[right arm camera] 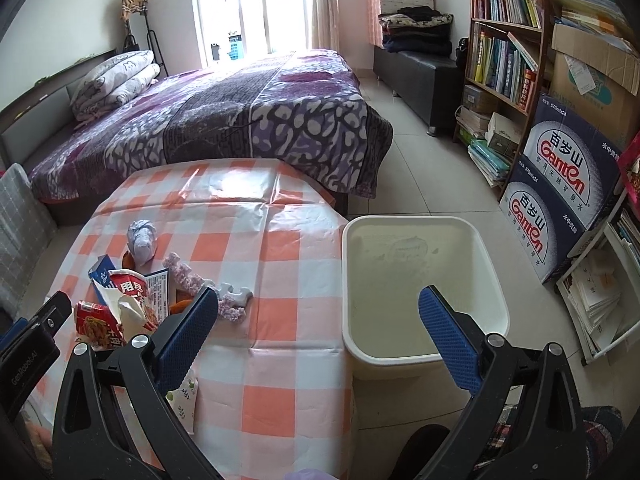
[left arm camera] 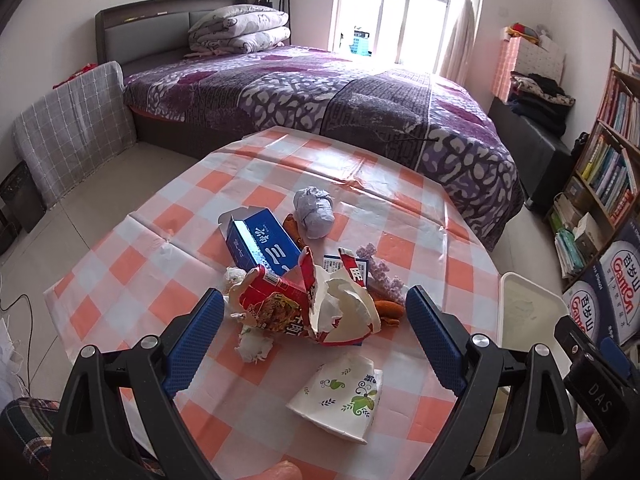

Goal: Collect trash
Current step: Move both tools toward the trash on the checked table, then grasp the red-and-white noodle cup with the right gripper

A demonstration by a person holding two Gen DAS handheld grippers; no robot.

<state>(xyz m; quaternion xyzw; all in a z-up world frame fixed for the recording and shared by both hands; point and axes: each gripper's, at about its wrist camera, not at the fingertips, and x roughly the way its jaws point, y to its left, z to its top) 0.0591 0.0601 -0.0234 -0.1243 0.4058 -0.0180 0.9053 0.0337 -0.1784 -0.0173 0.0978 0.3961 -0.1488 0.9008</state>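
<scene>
A: Left gripper (left arm camera: 314, 312)?
B: Jaws wide apart, nothing in them. It hangs over the checked table (left arm camera: 132, 248), straddling the torn red noodle cup (left arm camera: 304, 304).

A: Trash near to far, relative to that red cup?
B: Nearest the camera, in front of the red cup, a flattened paper cup (left arm camera: 340, 396) with green leaf print lies on its side. Left of the red cup, white crumpled tissue (left arm camera: 254, 346), touching it. Right of it, orange peel bits (left arm camera: 390, 310) and a purple knitted piece (left arm camera: 382, 272). Behind the red cup, a blue carton (left arm camera: 260, 242) with an open flap, touching it. Farther back, a grey paper ball (left arm camera: 314, 212), just beside the carton.

A: Right gripper (right arm camera: 318, 302)?
B: Also spread wide, empty. Left finger (right arm camera: 186, 332) is over the table edge, right finger over the white bin (right arm camera: 424, 222).

A: Bin position?
B: On the floor to the right of the red cup, against the table edge. Looks empty; inside is stained.

A: Background?
B: Bed (left arm camera: 320, 92) past the table, bookshelf (right arm camera: 504, 36) and water boxes (right arm camera: 560, 196) right of the bin.
</scene>
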